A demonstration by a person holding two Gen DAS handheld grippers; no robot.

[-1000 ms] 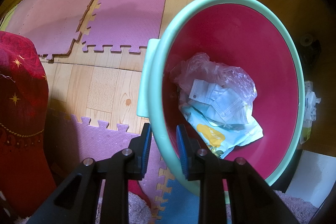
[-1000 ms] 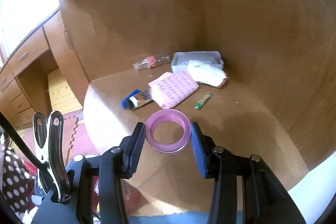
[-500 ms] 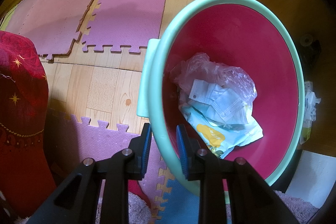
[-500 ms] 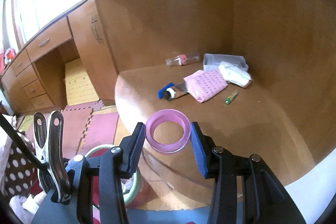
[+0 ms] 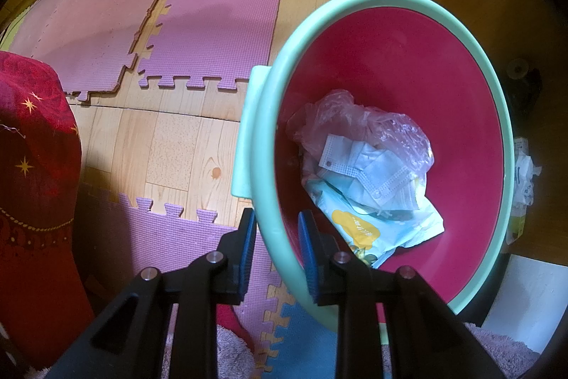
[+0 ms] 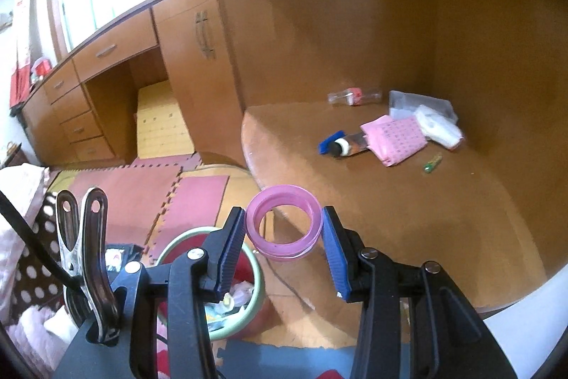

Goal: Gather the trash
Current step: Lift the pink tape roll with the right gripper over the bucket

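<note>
Two views: the left wrist view looks straight down into the bin; the right wrist view alone shows the brown wooden surface (image 6: 408, 201) with its litter.
Left hand-held gripper (image 5: 275, 233): nearly closed, its blue ribbed pads clamped on the near rim of the round mint-green plastic bin with a crimson inside (image 5: 390, 2).
Bin contents: a crumpled clear plastic bag (image 5: 355, 123), a pale blue pleated face mask (image 5: 369, 166) and a light blue printed wrapper (image 5: 372, 226).
Right hand-held gripper (image 6: 284, 233): about half open, pads pressed on the two sides of a smooth pink plastic ring (image 6: 284, 224), held in the air right of the bin.
Far on the surface: a pink patterned pouch (image 6: 394, 137), a clear bottle (image 6: 355, 95), a small green tube (image 6: 432, 163).
Floor: purple foam puzzle mats (image 5: 220, 16) over wood-look flooring.
</note>
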